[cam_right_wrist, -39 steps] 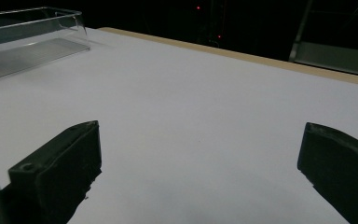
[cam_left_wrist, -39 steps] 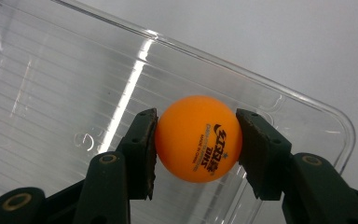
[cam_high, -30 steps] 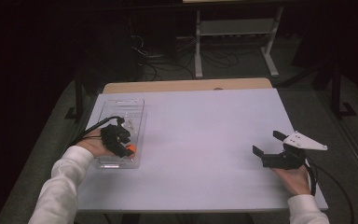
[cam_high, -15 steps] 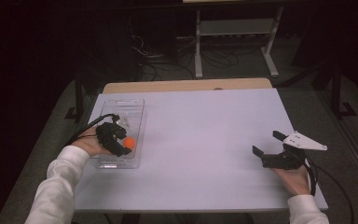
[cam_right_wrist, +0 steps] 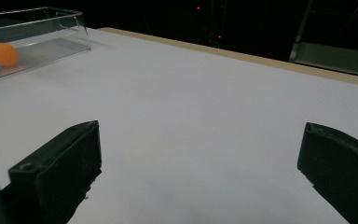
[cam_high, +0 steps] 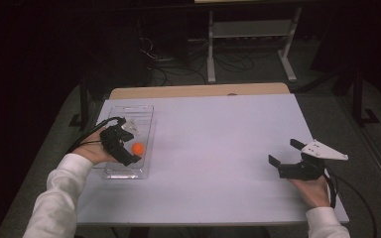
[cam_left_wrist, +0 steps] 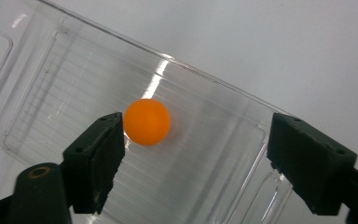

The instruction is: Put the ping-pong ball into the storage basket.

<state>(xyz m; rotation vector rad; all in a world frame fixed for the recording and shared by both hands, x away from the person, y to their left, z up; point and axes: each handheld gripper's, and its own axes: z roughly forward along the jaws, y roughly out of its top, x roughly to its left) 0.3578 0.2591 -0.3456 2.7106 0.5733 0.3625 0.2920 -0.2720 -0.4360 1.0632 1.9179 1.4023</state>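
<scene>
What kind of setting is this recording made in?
Probably a lab or workshop: a table with a plain white top in a dark room, loose cables on the floor, and a metal-framed stand behind it.

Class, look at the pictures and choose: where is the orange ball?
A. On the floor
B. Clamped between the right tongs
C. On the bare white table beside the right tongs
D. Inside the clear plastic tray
D: the orange ball lies in the clear plastic tray, free between the open left tongs.
</scene>
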